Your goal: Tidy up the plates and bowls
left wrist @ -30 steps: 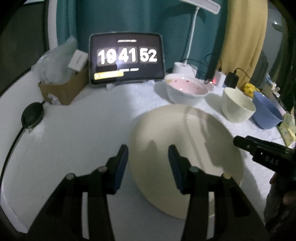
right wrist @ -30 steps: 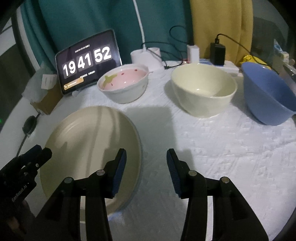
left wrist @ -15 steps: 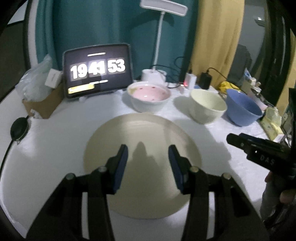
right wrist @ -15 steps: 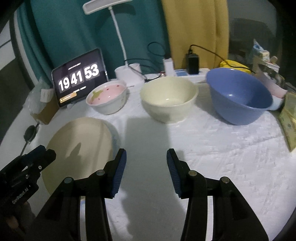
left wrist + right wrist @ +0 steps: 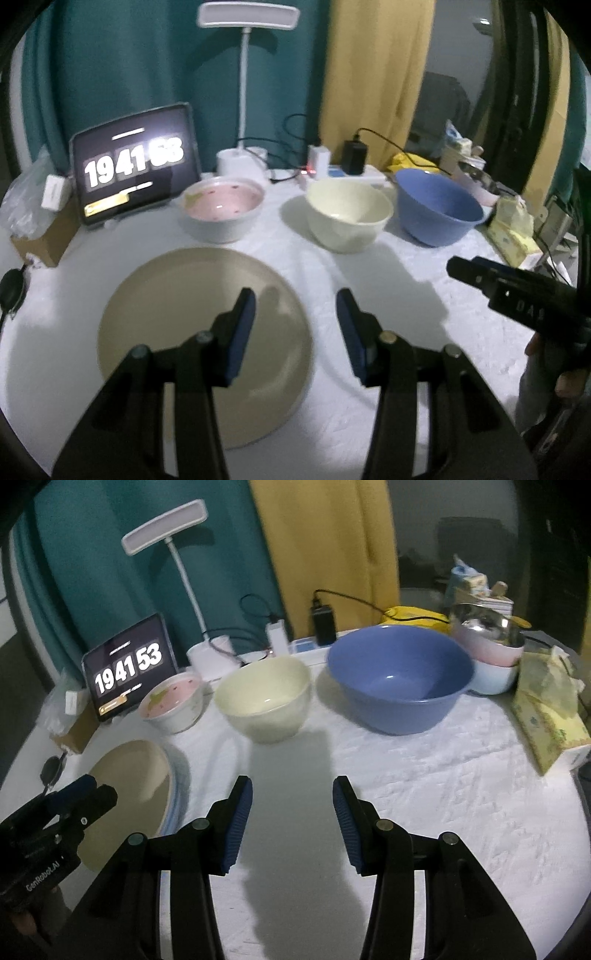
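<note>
My left gripper hung with its jaws parted and nothing between them, above the white cloth-covered table. The beige plate lay flat under and beyond my left finger, while my right finger on that hand stood over bare cloth just past the plate's rim. Beyond those fingertips three bowls sat in a row, apart from one another: the pink bowl ahead and slightly left, the cream bowl ahead and slightly right, the blue bowl further right.

My right gripper was likewise released and empty, both fingers over bare cloth. From there the cream bowl sat just ahead of my left fingertip, the blue bowl ahead to the right, the pink bowl off to the left, and the plate lay to the left beside my other gripper. Behind the bowls stood a tablet clock and a white desk lamp
</note>
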